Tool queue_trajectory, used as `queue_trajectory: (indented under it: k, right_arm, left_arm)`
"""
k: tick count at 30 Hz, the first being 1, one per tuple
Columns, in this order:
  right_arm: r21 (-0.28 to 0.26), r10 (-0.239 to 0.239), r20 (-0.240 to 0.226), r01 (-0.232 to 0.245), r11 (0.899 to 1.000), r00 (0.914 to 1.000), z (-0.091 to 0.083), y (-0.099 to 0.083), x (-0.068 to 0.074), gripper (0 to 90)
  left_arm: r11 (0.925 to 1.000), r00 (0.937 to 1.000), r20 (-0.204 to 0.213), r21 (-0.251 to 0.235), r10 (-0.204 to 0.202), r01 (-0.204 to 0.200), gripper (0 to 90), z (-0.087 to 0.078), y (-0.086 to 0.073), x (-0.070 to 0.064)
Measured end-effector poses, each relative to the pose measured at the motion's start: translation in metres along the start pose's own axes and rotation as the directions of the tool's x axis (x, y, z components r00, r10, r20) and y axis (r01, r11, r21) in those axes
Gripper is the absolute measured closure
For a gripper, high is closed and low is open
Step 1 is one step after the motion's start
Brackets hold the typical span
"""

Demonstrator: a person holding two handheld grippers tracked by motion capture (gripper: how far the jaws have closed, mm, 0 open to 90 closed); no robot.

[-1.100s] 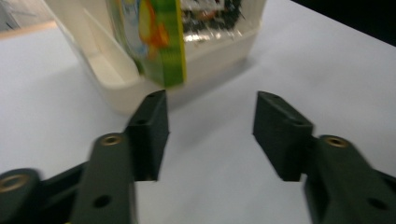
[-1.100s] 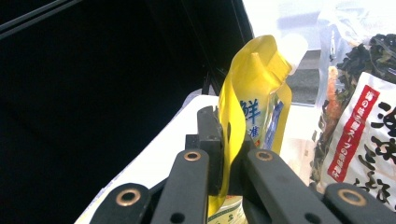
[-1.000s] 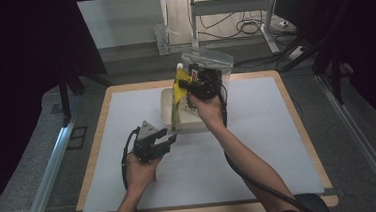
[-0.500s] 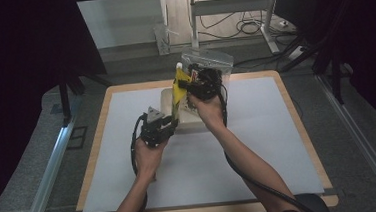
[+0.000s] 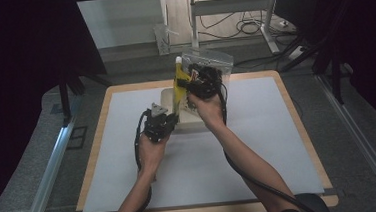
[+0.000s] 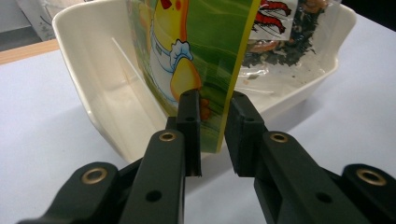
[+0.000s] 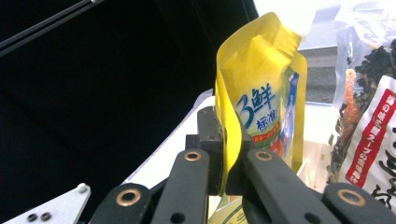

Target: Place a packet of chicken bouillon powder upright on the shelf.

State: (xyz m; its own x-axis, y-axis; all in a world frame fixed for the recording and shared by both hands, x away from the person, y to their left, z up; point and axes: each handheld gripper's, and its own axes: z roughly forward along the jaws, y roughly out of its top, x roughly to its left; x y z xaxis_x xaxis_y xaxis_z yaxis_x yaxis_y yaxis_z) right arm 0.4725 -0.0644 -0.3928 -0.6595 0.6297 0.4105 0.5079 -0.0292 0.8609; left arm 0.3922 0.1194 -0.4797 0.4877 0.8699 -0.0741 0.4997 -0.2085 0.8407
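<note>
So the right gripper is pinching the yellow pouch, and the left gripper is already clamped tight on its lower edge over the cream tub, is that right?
Not quite. The right gripper does pinch the yellow pouch, but the left gripper is not clamped: in the left gripper view its jaws stand open on either side of the pouch's lower edge, with a gap showing, at the cream tub.

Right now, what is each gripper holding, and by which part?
The right gripper is shut on the yellow pouch, pinching its side edge. The left gripper is open, its jaws either side of the pouch's lower edge, not yet clamped.
</note>
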Motion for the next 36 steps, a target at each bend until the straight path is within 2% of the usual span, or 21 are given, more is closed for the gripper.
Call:
queue_trajectory:
  k: [12,19,24,27,30,34,36]
  right_arm:
    - [0.001,0.018,-0.006,-0.018,1.0,0.9998,0.001,0.0,-0.002,89.4]
    - [0.024,-0.003,-0.007,0.003,1.0,1.0,0.007,-0.005,0.002,89.4]
    - [0.049,-0.026,0.009,0.025,0.999,0.9996,0.012,-0.01,0.004,89.3]
    - [0.075,-0.028,0.025,0.026,0.997,0.9993,0.015,-0.015,0.0,89.3]
    - [0.063,-0.005,0.02,0.004,0.998,0.9998,0.016,-0.018,-0.005,89.3]
    - [0.076,-0.018,0.049,0.015,0.997,0.9986,0.017,-0.017,-0.007,89.0]
    - [0.082,-0.007,0.04,0.004,0.997,0.9992,0.018,-0.017,-0.009,88.6]
  left_arm:
    - [1.0,0.9999,-0.012,-0.003,-0.004,0.004,76.2,0.007,0.001,0.004]
    - [0.9998,0.9998,-0.005,0.014,-0.017,0.017,73.9,0.014,-0.004,0.008]
    - [0.9995,1.0,0.005,0.029,-0.008,0.008,69.3,0.014,-0.009,0.008]
    - [0.9995,0.9999,0.012,0.032,0.002,-0.003,61.8,0.008,-0.01,0.009]
    - [0.9995,0.9998,0.012,0.028,0.014,-0.014,54.7,0.001,-0.013,0.009]
    - [0.9988,0.9993,0.011,0.034,0.036,-0.036,42.2,-0.005,-0.015,0.007]
    - [0.9986,0.999,0.016,0.031,0.041,-0.042,36.4,-0.009,-0.018,0.006]
